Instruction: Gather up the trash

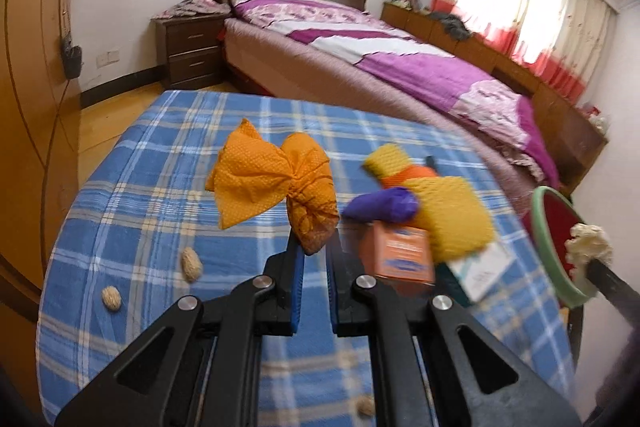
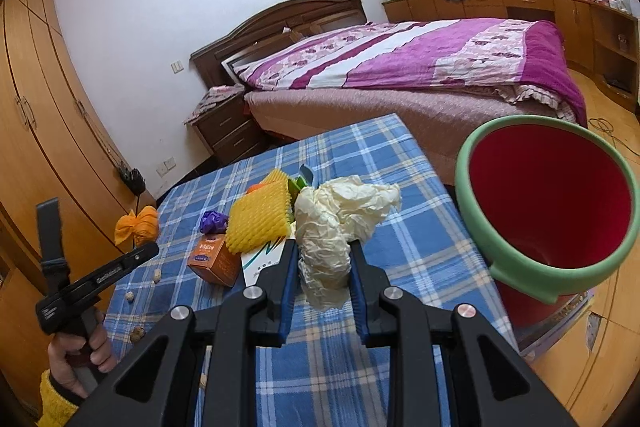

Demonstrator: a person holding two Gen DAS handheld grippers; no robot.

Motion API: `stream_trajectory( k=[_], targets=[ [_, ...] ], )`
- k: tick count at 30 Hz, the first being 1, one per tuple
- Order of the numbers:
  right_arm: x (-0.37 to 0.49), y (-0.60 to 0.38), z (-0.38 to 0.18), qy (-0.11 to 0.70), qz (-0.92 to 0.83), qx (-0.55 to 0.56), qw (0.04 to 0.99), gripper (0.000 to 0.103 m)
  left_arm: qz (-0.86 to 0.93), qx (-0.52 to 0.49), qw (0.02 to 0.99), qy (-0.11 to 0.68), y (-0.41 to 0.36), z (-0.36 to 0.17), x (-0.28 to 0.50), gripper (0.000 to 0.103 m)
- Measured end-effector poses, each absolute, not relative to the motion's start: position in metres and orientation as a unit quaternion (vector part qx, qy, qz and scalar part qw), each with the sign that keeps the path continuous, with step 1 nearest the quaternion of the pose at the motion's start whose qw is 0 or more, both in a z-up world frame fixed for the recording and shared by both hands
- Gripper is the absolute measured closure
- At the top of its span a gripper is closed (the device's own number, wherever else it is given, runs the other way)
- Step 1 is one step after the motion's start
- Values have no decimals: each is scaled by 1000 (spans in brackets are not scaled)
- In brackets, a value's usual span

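My left gripper (image 1: pixel 313 249) is shut on a crumpled orange cloth wad (image 1: pixel 276 183), lifted above the blue checked tablecloth (image 1: pixel 160 211); the same orange wad (image 2: pixel 138 225) shows at the left gripper's tip in the right wrist view. My right gripper (image 2: pixel 324 263) is shut on a crumpled cream tissue (image 2: pixel 340 223), held near the red bin with a green rim (image 2: pixel 548 203), which stands off the table's right edge. The bin (image 1: pixel 556 239) and tissue (image 1: pixel 590 245) also appear at the right of the left wrist view.
On the table lie yellow foam netting (image 2: pixel 260 223), a purple wad (image 2: pixel 214 221), an orange carton (image 2: pixel 212 261), a white-and-teal box (image 1: pixel 480 273) and peanut shells (image 1: pixel 191 263). A bed (image 2: pixel 400 67), a nightstand and wardrobes surround the table. A hand in a yellow sleeve (image 2: pixel 76 359) grips the left tool.
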State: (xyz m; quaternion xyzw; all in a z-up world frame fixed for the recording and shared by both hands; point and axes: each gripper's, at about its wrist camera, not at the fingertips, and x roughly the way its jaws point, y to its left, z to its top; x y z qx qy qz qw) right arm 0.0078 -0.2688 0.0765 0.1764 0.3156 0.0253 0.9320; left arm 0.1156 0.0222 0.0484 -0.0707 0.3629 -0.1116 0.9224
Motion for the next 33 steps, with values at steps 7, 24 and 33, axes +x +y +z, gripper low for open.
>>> stream_trajectory(
  k=[7,24,33],
  targets=[
    [-6,-288,80,304,14,187,934,77,-154,-78,920,351,-3,71,93,93],
    [-38,-368,79,279,-62,221,932,76,-278,-3,892,356,-137,90,75,93],
    [-43,-415,71,274,-104,238,926,76,-326,52,871,363,-217,85,81,93]
  ],
)
